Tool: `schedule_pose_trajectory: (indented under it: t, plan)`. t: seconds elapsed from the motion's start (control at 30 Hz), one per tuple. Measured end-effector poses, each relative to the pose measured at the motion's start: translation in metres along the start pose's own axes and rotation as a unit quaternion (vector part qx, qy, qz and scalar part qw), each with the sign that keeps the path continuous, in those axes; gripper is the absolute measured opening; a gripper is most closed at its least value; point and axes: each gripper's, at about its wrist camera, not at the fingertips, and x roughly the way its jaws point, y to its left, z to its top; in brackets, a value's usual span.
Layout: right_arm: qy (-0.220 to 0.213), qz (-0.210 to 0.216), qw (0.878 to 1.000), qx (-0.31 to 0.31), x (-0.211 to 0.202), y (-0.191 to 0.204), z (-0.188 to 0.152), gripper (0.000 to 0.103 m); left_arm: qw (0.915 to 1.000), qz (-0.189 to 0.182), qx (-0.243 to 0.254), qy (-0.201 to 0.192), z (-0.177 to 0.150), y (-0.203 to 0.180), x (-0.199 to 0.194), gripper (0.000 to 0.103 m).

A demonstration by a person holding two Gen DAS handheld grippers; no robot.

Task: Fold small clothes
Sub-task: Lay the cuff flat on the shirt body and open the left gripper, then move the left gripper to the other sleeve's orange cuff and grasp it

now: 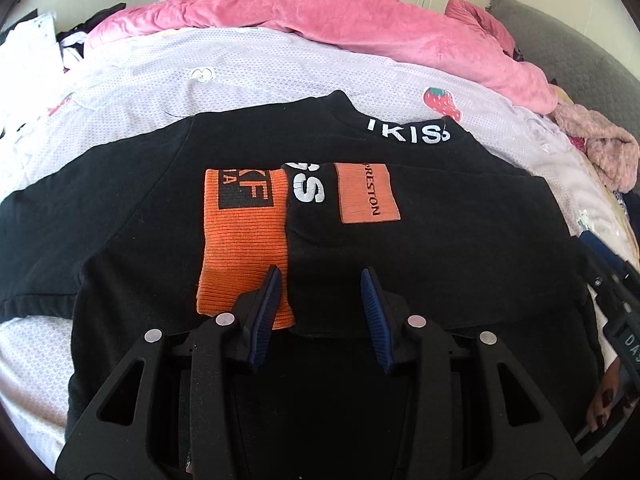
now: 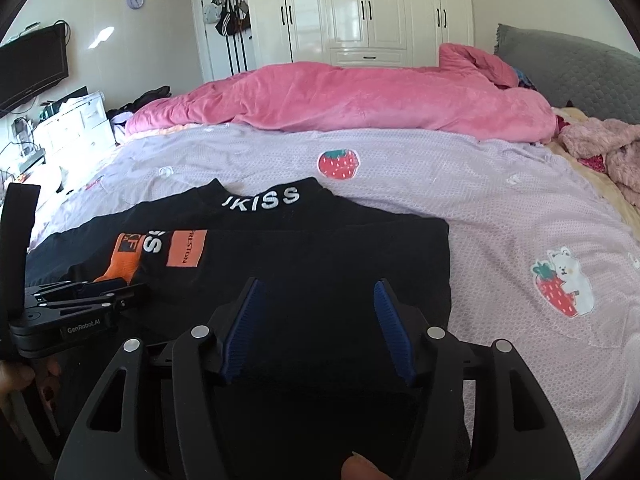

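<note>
A black top (image 1: 132, 208) with white lettering at the collar lies flat on the bed, both sleeves folded in over its body. One sleeve ends in an orange ribbed cuff (image 1: 244, 240); an orange patch (image 1: 367, 194) sits beside it. My left gripper (image 1: 322, 280) is open just above the folded sleeves, with nothing between its blue pads. In the right wrist view the same top (image 2: 320, 248) fills the near left. My right gripper (image 2: 318, 292) hangs open over the top's right part, nothing between its pads. The left gripper (image 2: 116, 290) shows there at the left, held by a hand.
A lilac bedsheet (image 2: 460, 208) with strawberry prints covers the bed. A pink duvet (image 2: 340, 100) is heaped along the far side, with a grey headboard (image 2: 568, 68) and a fluffy pink garment (image 2: 608, 148) at the right. White wardrobes (image 2: 360, 12) stand behind.
</note>
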Motion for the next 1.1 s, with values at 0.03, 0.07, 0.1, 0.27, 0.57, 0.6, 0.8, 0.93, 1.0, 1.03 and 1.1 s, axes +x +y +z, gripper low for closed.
schedule_pose_trajectory:
  t: [0.03,0.07,0.1,0.27,0.57,0.6,0.8,0.93,1.0,1.03,1.1]
  plan:
    - [0.007,-0.005,1.0,0.004,0.003,-0.002,-0.001,0.061,1.0,-0.001,0.0,-0.001,0.0,0.0,0.0,0.033]
    - [0.018,-0.012,1.0,0.007,0.007,-0.005,-0.002,0.061,1.0,-0.002,-0.001,-0.002,-0.001,0.001,-0.001,0.033]
    - [0.033,-0.021,0.999,0.009,0.012,-0.007,-0.003,0.061,1.0,-0.003,-0.001,-0.002,-0.001,0.0,-0.001,0.033]
    - [0.093,-0.033,0.995,0.033,0.035,-0.021,-0.014,0.061,0.9998,-0.015,-0.014,-0.006,0.0,0.003,-0.004,0.034]
    - [0.076,-0.022,0.996,0.039,0.026,-0.017,-0.011,0.071,0.9993,-0.026,-0.023,-0.015,-0.002,0.006,-0.015,0.041]
    - [0.074,-0.02,0.996,0.042,0.024,-0.017,-0.01,0.071,0.9993,-0.026,-0.022,-0.016,-0.002,0.007,-0.016,0.042]
    - [0.049,-0.014,0.997,0.056,0.011,-0.019,-0.005,0.083,0.999,-0.028,-0.027,-0.022,-0.002,0.012,-0.026,0.047]
    - [0.036,-0.015,0.997,0.063,0.006,-0.019,-0.004,0.089,0.9988,-0.025,-0.03,-0.031,0.0,0.016,-0.035,0.055]
    - [0.03,-0.015,0.998,0.062,0.004,-0.017,-0.004,0.093,0.9986,-0.024,-0.032,-0.034,-0.001,0.019,-0.039,0.058]
    - [0.029,-0.015,0.998,0.06,0.003,-0.016,-0.004,0.093,0.9985,-0.024,-0.033,-0.037,0.0,0.021,-0.042,0.061]
    - [0.023,-0.019,0.998,0.055,0.001,-0.013,-0.003,0.093,0.9982,-0.023,-0.037,-0.042,0.0,0.024,-0.047,0.061]
